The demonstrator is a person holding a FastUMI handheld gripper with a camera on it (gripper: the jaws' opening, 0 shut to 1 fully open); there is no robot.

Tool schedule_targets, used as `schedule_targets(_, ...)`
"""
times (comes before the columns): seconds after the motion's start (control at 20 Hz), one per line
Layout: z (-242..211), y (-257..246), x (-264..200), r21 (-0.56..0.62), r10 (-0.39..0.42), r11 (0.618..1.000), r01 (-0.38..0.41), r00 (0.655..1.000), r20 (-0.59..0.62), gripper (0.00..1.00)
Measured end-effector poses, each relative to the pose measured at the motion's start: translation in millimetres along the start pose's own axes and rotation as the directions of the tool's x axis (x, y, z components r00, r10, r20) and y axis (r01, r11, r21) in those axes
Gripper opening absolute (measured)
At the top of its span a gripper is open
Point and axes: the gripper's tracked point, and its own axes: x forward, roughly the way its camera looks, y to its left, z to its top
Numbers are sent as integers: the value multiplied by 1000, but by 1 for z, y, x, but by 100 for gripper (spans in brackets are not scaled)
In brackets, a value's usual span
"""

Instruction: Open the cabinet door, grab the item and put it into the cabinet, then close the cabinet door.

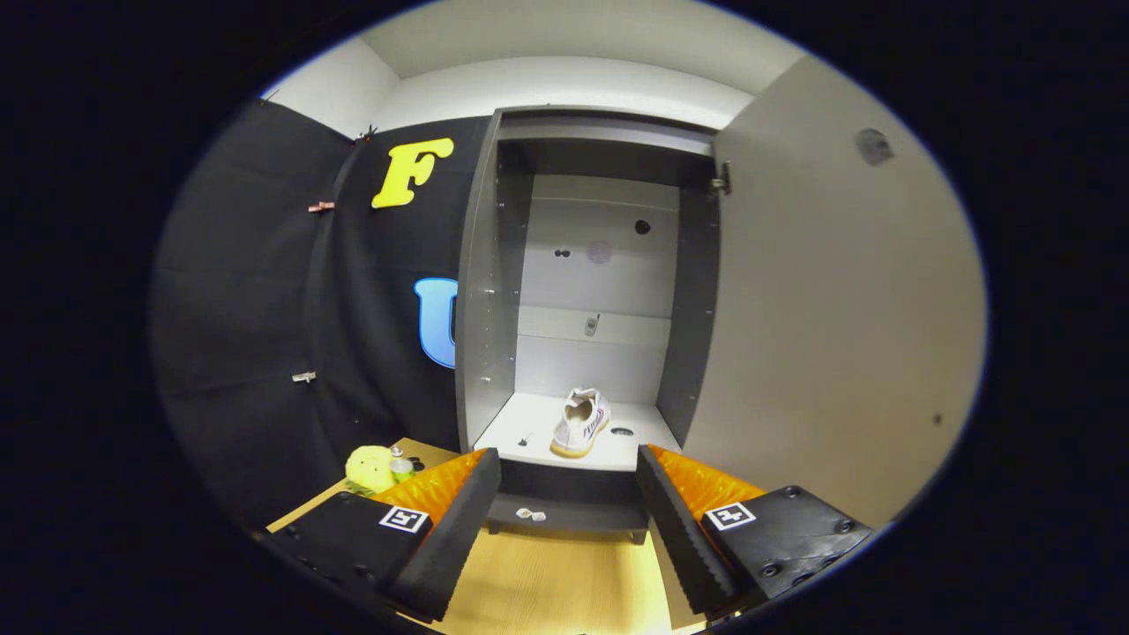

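— Shoe (581,422) first: where is it?

— On the floor of the cabinet (494,265), standing on its sole with the heel opening up, about midway across and near the front lip. It is beyond my gripper (569,489), well apart from both fingers.

— And the gripper itself?

— My fingers are spread wide with nothing between them; through the gap I see the cabinet's dark base and the wooden table (538,586) under it.

— The door?

— The cabinet door (838,309) is swung fully out to the right on its hinge (722,180), its pale inner face turned toward me.

— Anything else inside?

— A small dark round hole (622,432) in the floor just right of the shoe, and a tiny dark bit left of it that I cannot make out.

— Outside the cabinet?

— A yellow-green soft toy (370,467) and a small bottle (401,464) sit together on the table left of the cabinet, just beyond my left finger
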Motion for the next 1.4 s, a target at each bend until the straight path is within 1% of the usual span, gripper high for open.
schedule_targets(0.25,1,-48,-82,40,37,998,-38,999,29,98)
schedule_targets(0.35,5,-79,-110,55,32,998,-35,998,50,98)
schedule_targets(0.45,4,-114,-128,67,11,998,-15,998,56,98)
schedule_targets(0.6,-7,-161,-142,109,-14,994,10,999,37,98)
schedule_targets(0.8,-15,-214,-136,179,-44,983,37,998,35,99)
schedule_targets(0.85,-15,-225,-133,185,-49,982,41,998,38,98)
schedule_targets(1.0,-13,-253,-114,197,-64,979,52,997,51,98)
schedule_targets(1.1,-13,-270,-102,206,-84,976,73,996,43,98)
schedule_targets(1.25,-13,-287,-83,226,-112,969,100,993,41,98)
schedule_targets(1.4,-14,-290,-64,213,-110,972,102,993,28,98)
